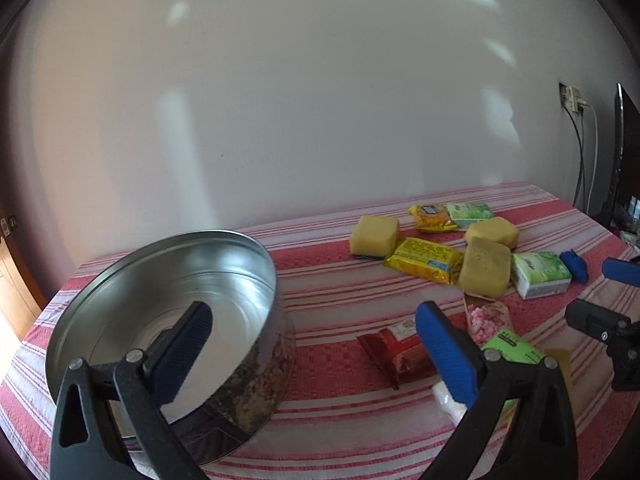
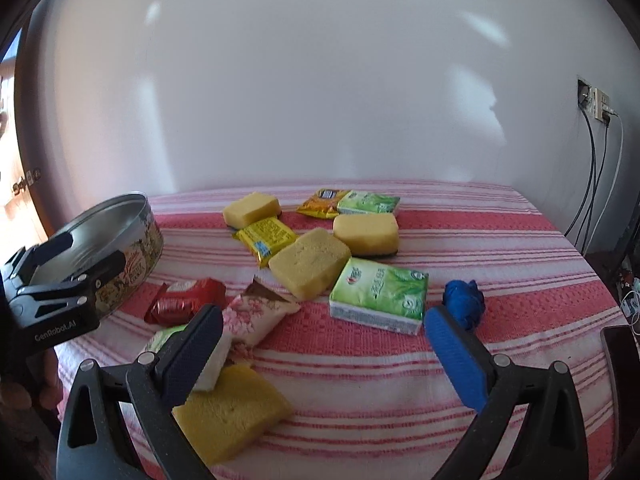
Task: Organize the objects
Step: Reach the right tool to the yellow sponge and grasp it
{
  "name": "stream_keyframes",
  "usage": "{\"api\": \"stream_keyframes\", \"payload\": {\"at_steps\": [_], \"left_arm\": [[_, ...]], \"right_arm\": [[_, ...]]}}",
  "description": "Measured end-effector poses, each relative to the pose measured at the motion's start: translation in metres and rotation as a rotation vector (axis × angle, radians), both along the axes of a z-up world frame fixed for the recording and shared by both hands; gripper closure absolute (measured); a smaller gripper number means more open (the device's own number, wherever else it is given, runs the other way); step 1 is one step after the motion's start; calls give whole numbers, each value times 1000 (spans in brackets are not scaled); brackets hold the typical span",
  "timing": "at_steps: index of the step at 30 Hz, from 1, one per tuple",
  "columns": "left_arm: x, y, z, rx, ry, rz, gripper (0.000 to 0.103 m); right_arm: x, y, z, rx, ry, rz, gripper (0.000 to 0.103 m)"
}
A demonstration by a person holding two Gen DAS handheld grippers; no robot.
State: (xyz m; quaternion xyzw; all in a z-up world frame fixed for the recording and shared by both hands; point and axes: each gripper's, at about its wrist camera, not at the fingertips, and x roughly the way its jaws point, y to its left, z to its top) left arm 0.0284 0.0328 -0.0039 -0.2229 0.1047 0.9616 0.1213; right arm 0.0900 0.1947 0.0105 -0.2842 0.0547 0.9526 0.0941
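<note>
Round metal biscuit tin point(image 1: 168, 308) at the left end of the striped tablecloth point(image 2: 400, 380), lid off, bare shiny floor, nothing inside; printed wall with script lettering too small to read. Scattered to its right, all outside it: four yellow sponges, nearest one point(image 2: 228, 412) partly behind a finger; two green tissue packs, the closer point(image 2: 380, 300) with unreadable print; two yellow snack packets point(image 2: 266, 238); red wrapper point(image 2: 184, 300); pink floral pouch point(image 2: 256, 316); crumpled blue item point(image 2: 464, 302), hard to identify. Green-and-white pack point(image 2: 168, 338) mostly hidden. Left gripper point(image 1: 316, 344) spread wide, gripping nothing, hovering over the tin's rim; "GenRobot.AI" legible on its body. Right gripper point(image 2: 320, 352) likewise gaping, empty, above the cloth.
</note>
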Motion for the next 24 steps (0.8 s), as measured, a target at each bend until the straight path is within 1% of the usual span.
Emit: {"api": "stream_keyframes", "payload": {"at_steps": [2,5,7,9,11,13,15,16,17,18,19,20,24], "left_arm": [[4,6,-2,-20,-8,-48,0],[7,11,-5,-47,-33,-97,0],[10,9,-5,-33,-49,-109,0],[13,2,-5,7,-71,-97,0],[15,-4,-6,33,-113,-69,0],[20,-11,-8,42,-147,-42,0],[28,-17,-11,43,-161,-35,0],[32,-19,-12,38,-166,-36,0],[34,-19,-12,30,-170,-36,0],[37,-19,-12,25,-175,-36,0],[37,-17,-12,28,-183,-40,0],[37,-16,-11,39,-195,-51,0],[36,-4,-7,92,-262,-104,0]], "right_arm": [[4,-1,-2,-13,-34,37,1],[5,-4,-8,-73,-94,105,2],[6,-12,-11,-79,-127,156,2],[4,-24,-14,-59,-159,210,2],[-2,-34,-19,-37,-192,260,2],[-10,-44,-25,-17,-249,300,2],[-19,-55,-34,26,-316,325,2],[-20,-58,-38,45,-326,339,5],[-20,-60,-41,69,-328,348,13],[-20,-60,-41,63,-314,364,17],[-18,-57,-39,44,-315,372,27],[-17,-53,-36,34,-318,370,31],[-13,-38,-30,17,-321,370,33]]}}
